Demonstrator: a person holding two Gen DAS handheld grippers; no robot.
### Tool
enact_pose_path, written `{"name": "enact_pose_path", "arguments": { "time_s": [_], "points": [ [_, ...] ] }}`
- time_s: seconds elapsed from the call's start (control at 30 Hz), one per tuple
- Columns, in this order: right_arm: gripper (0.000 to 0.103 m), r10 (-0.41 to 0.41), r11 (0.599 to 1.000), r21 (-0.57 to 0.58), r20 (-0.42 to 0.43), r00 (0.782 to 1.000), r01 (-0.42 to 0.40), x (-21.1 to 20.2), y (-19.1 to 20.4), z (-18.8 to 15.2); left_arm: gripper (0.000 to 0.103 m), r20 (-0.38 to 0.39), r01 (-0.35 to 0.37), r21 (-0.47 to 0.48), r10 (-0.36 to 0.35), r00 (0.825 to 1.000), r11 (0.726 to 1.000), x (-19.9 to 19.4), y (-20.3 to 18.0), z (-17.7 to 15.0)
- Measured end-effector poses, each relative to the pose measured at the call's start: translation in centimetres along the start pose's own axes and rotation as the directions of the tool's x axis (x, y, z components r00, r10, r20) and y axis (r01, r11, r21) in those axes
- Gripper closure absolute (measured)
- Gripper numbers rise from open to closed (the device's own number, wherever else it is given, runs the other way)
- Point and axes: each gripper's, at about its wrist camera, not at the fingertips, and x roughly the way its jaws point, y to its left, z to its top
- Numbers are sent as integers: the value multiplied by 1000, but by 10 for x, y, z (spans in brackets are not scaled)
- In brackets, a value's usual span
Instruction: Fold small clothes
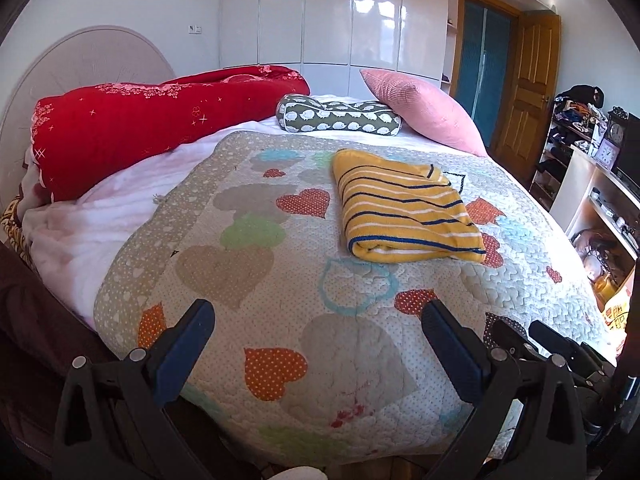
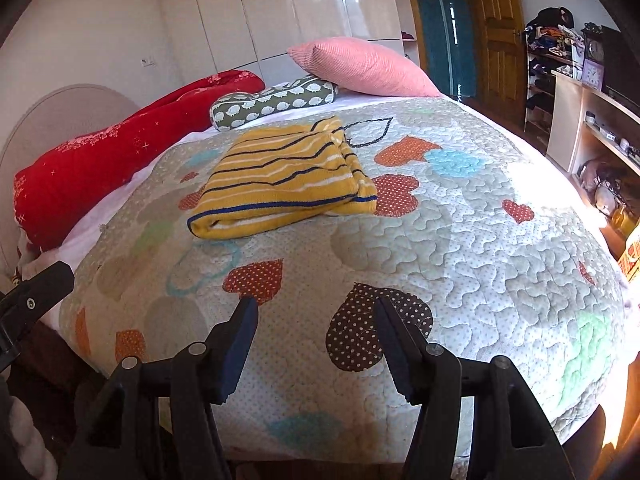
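Yellow striped garment (image 2: pixel 282 178) lies folded ahead and slightly left of the right gripper (image 2: pixel 316 340), long axis across, while both the right and left gripper (image 1: pixel 318 344) stand apart, empty.

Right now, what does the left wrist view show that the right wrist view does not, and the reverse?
Only the left wrist view shows the open left hand-held gripper with both fingers, plus part of the right tool at its lower right edge.

Only the right wrist view shows the open right hand-held gripper above a brown dotted heart patch.

Both share the folded yellow striped garment lying untouched on the heart-patterned quilt, the red blanket, the pink pillow and the hedgehog-print cushion.
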Motion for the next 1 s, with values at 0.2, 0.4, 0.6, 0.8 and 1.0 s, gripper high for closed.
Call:
{"name": "enact_pose_path", "arguments": {
  "time_s": [0.2,0.4,0.6,0.8,1.0],
  "points": [
    [40,-6,1000,-8,-23,1000,5,6,3,-3,0,-42,25,-5,-25,999,1000,7,-1,-3],
    [40,-11,1000,-6,-43,999,10,11,3,-6,0,-71,32,-12,-33,997,999,14,-1,-6],
    [39,-18,1000,-2,-58,998,17,16,3,-8,0,-101,44,-16,-45,994,999,20,-2,-9],
    [38,-24,1000,-2,-63,998,24,18,2,-10,0,-138,58,-24,-61,989,998,29,-2,-14],
    [38,-31,1000,2,-79,996,31,24,0,-14,0,-176,69,-24,-72,982,997,39,-4,-22]
  ]
}}
